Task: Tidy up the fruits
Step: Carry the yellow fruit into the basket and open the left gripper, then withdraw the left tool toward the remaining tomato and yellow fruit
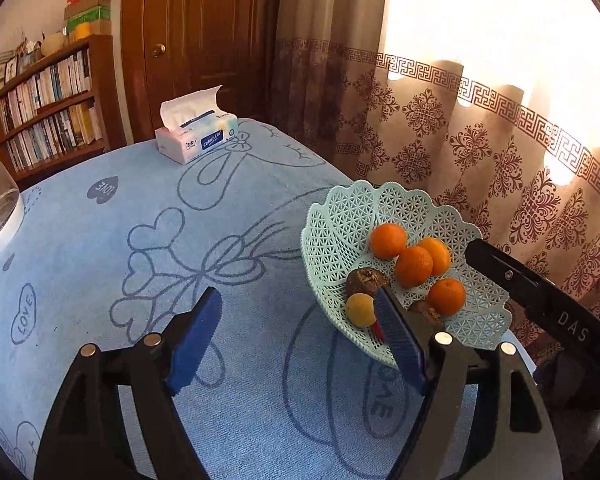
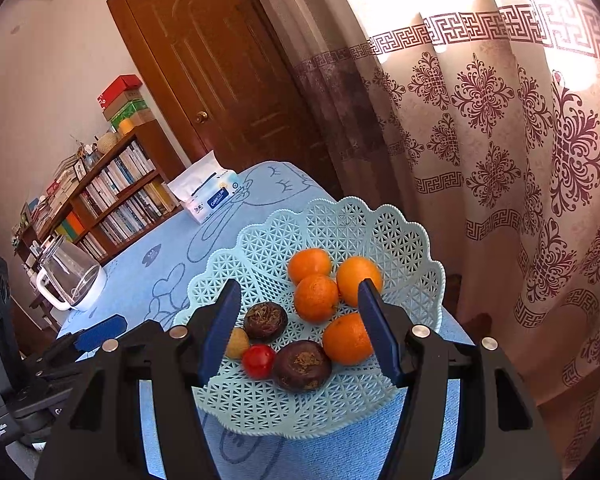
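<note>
Two hand-held grippers hang over a pale green lattice fruit basket [image 2: 400,240] at the corner of a table spread with a blue cartoon-print cloth [image 1: 100,280], close by a patterned curtain [image 2: 500,140]. Both are released and hold nothing: the right gripper [image 2: 296,332] is poised straight above the fruit with its blue pads spread wide, while the left gripper [image 1: 300,336] stands equally wide beside the basket, one pad over the near rim.

In the basket lie four oranges [image 2: 315,298] bunched toward the far side, two dark brown round fruits [image 2: 302,365], possibly mangosteens though the view is too coarse to be sure, a small red tomato-like fruit [image 2: 259,361] and a small yellow fruit [image 2: 237,343] partly hidden behind a pad.

The oranges look firm, fairly light and slightly yielding; a grip across the widest middle should hold, provided the round skin does not roll out of the pads. The red fruit looks smooth and thin-skinned and probably wants only a gentle squeeze. The basket itself looks light, thin plastic, likely to slide or tip if pushed at its scalloped edge.

A tissue pack [image 1: 196,136] and a glass kettle [image 2: 70,280] stand well apart from the basket.
</note>
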### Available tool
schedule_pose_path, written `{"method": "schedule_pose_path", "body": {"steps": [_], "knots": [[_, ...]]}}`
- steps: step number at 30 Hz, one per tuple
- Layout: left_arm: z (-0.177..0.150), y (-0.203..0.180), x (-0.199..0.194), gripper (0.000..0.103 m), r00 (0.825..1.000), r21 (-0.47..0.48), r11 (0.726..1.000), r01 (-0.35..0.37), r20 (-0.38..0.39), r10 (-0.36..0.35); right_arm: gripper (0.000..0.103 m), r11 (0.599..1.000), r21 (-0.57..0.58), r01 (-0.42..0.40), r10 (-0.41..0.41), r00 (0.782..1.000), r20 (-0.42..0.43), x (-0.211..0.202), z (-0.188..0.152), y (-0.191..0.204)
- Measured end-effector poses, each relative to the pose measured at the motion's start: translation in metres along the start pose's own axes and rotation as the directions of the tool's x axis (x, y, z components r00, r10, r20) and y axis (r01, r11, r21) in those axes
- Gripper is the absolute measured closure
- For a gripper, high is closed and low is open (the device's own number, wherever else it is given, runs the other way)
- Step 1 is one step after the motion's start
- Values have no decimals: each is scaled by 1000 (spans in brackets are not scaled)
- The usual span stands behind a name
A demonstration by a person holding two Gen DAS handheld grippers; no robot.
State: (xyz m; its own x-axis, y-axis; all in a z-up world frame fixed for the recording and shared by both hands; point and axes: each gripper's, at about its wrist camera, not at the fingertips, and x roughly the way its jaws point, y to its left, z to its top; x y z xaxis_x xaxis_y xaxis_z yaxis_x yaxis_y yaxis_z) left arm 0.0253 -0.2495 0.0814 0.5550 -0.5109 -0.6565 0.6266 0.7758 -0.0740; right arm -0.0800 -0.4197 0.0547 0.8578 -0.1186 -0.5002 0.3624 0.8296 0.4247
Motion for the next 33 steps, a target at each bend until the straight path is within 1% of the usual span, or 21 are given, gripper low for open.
{"method": "schedule_pose_path", "body": {"steps": [1,4,10,14,17,19,25,29,33], "knots": [[0,3,-3,25,1000,-5,1000,-1,7,1,34,1000,2,0,0,1000,2,0,-1,0],[-1,7,-12,11,999,-7,1000,-13,38,13,31,1000,1,-1,1,1000,6,0,-1,1],[-5,15,-27,9,997,8,999,-47,64,46,30,1000,3,-2,2,1000,1,2,-3,1],[-7,26,-35,8,995,-5,998,-66,68,66,28,1000,8,-4,4,1000,0,2,-4,2],[-7,35,-44,8,993,-21,997,-81,81,82,21,1000,10,-10,10,1000,3,1,-4,2],[-8,43,-52,8,991,-24,995,-100,91,102,19,1000,12,-12,12,1000,7,1,-4,2],[-17,68,-77,8,980,-46,986,-158,113,163,19,1000,9,-18,18,1000,0,0,-6,6],[-28,91,-91,8,973,-87,976,-199,98,207,19,1000,1,-29,29,1000,-7,-1,-7,11],[-39,113,-104,8,962,-125,961,-248,85,259,19,999,-12,-40,40,999,-20,1,-10,17]]}}
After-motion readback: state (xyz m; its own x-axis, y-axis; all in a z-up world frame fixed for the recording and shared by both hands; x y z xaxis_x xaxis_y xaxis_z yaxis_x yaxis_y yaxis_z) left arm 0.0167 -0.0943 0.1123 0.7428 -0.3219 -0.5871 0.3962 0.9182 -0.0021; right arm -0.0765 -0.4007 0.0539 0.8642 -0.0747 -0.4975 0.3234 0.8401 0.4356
